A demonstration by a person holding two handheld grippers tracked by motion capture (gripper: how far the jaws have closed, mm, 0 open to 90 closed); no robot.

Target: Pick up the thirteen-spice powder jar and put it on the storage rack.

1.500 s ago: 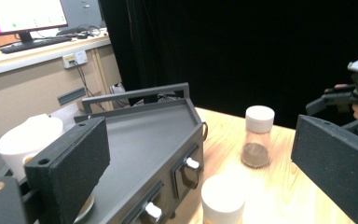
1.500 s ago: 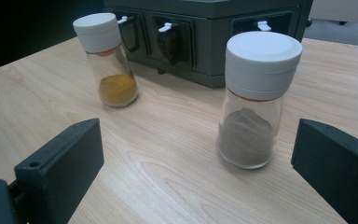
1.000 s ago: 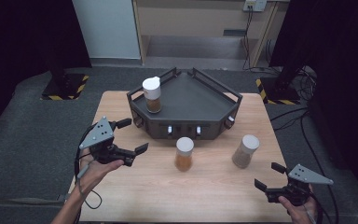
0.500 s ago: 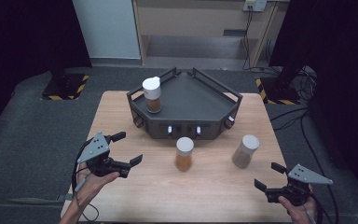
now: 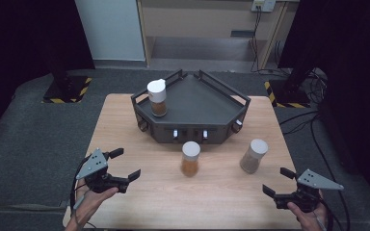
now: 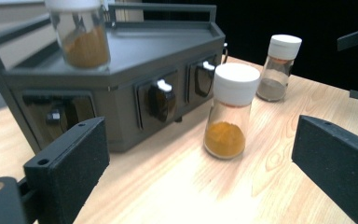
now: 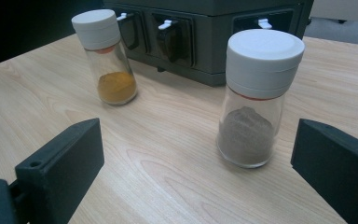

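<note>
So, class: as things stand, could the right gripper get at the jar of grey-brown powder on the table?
Probably yes. The right gripper is open, and the grey-brown powder jar stands upright ahead of its jaws with bare table between.

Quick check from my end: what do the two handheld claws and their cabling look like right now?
Both are matte black. The left claw and the right claw each carry a grey three-cornered plate with small holes on top. The jaws are blocky, rough-textured black pads. A dark cable trails from the left one. No sleeves are visible on the forearms.

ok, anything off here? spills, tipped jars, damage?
Nothing stands out. All three spice jars are upright and capped: one on the grey rack, the orange jar and the grey-powder jar on the table. No spills.
</note>
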